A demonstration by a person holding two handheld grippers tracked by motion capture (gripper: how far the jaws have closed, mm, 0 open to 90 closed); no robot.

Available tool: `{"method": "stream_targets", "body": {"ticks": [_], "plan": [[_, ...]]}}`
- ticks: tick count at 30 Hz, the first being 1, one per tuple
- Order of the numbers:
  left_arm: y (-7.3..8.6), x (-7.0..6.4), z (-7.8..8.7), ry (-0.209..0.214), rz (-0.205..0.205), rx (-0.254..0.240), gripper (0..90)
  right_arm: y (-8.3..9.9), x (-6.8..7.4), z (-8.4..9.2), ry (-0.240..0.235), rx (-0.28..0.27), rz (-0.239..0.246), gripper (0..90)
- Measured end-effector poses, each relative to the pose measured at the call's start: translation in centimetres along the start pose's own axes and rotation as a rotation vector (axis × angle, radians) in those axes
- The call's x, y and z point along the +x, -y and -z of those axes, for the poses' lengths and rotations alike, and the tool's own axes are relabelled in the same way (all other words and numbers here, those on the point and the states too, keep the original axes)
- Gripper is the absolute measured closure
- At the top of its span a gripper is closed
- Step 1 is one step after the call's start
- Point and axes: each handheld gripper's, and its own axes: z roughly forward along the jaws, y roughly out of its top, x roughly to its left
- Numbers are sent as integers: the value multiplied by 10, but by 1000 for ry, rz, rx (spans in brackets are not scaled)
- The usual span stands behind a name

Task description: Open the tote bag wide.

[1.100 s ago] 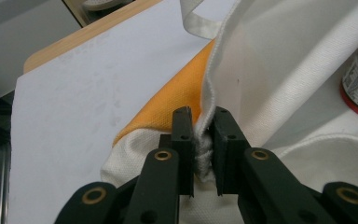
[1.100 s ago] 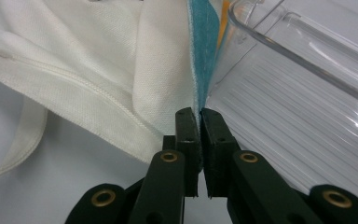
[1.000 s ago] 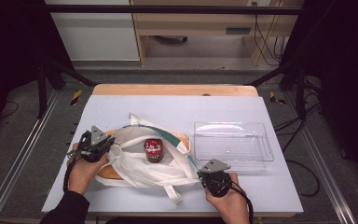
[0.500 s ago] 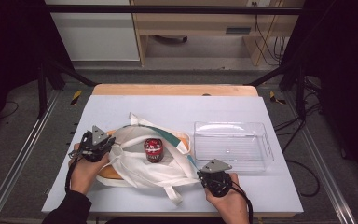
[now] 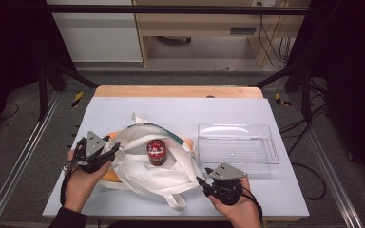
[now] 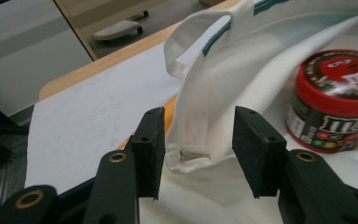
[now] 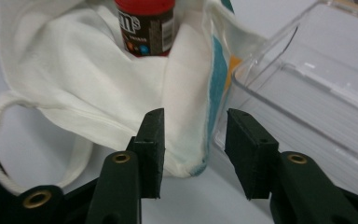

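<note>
A white cloth bag [image 5: 142,166] with a green-striped rim lies crumpled at the table's front middle. A red-lidded M&M's can [image 5: 156,152] stands upright in its folds. My left gripper [image 5: 116,148] is at the bag's left edge. Its jaws have just been opening, and a fold of the bag [image 6: 223,70] hangs loose between them, left of the can [image 6: 338,100]. My right gripper [image 5: 200,183] is at the bag's front right corner. Its jaws have also just been opening, and the bag's corner [image 7: 186,140] lies slack between them. The can [image 7: 147,25] stands beyond.
A clear plastic tray [image 5: 237,145] sits right of the bag, its near wall [image 7: 307,93] close beside my right gripper [image 7: 193,149]. Something flat and orange [image 5: 110,175] pokes out from under the bag. The bag's rope handle [image 5: 178,202] trails toward the front edge.
Both grippers' jaws have spread apart and let go of the bag cloth they were pinching. Both hands have lifted slightly. The can has not moved.
</note>
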Motion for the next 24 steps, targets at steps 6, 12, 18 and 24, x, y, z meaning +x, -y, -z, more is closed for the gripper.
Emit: {"method": "stream_targets", "body": {"ticks": [6, 12, 18, 24], "plan": [[10, -15, 25, 3, 26, -17, 491, -31, 2, 8, -27, -12, 68, 484], [14, -27, 33, 17, 15, -18, 458, -78, -1, -5, -66, 23, 159, 446], [18, -35, 29, 60, 42, -5, 452, -121, -9, -32, -102, 58, 183, 452], [27, -39, 18, 93, 51, 44, 457, -152, -16, -60, -122, 108, 231, 464]]}}
